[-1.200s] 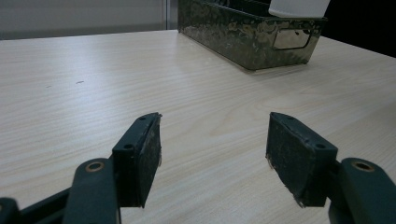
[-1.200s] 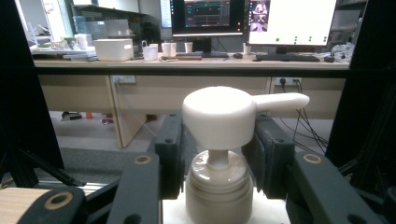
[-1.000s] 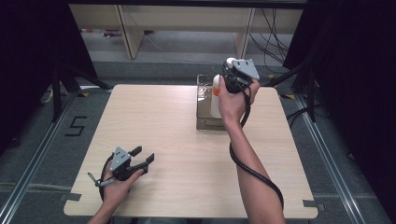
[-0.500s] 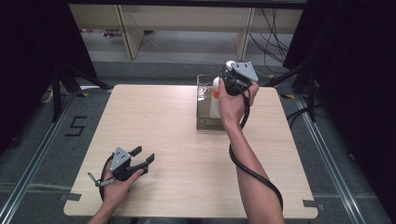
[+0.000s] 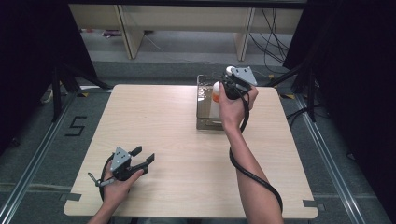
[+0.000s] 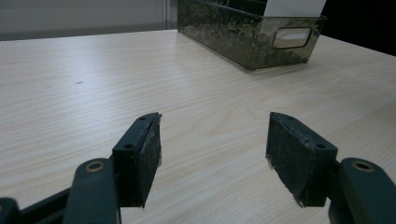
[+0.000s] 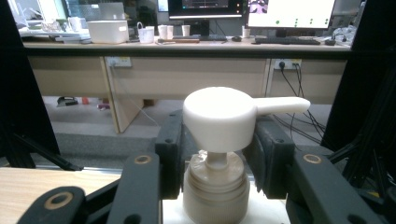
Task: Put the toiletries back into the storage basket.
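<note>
On the table point(image 5: 159, 121): one metal bin point(image 5: 203, 100), one pump bottle point(image 7: 219, 154).

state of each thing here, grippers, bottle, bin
left gripper: open, empty, low over the table
right gripper: shut on the pump bottle's neck
pump bottle: upright, capped, standing in the bin
bin: open-topped, upright on the table's far side

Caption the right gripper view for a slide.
Right hand-held gripper closed around the neck of a white pump bottle, desks and monitors behind.
</note>
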A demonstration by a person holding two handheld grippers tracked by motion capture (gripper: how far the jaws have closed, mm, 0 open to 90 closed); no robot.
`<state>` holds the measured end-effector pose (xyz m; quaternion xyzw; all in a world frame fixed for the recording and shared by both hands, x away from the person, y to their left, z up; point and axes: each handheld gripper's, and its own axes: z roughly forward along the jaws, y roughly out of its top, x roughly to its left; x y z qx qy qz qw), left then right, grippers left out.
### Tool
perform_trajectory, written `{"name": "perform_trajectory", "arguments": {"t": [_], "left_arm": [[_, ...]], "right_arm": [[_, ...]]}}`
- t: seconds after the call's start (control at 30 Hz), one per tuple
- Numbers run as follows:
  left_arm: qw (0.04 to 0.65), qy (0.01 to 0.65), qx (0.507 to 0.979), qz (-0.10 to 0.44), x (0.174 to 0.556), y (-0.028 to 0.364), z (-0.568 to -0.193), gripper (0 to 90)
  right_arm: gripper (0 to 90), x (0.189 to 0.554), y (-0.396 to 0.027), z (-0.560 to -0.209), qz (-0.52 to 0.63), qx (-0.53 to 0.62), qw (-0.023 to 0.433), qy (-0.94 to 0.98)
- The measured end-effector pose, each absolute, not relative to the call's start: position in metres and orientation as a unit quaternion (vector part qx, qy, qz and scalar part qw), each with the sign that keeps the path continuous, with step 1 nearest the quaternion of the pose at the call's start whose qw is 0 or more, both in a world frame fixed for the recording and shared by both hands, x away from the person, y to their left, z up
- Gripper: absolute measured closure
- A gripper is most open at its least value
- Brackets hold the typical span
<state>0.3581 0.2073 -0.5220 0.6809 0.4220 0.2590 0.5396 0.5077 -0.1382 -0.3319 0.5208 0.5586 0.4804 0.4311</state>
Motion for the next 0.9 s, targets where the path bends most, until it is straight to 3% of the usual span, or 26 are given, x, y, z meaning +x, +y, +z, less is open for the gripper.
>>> {"name": "perform_trajectory", "arguments": {"t": [0.9], "left_arm": [[0.54, 0.421, 0.682, 0.259, 0.358, 0.207, -0.522, 35.1]], "right_arm": [[60.4, 0.507, -0.138, -0.359, 0.461, 0.526, 0.423, 0.576]]}}
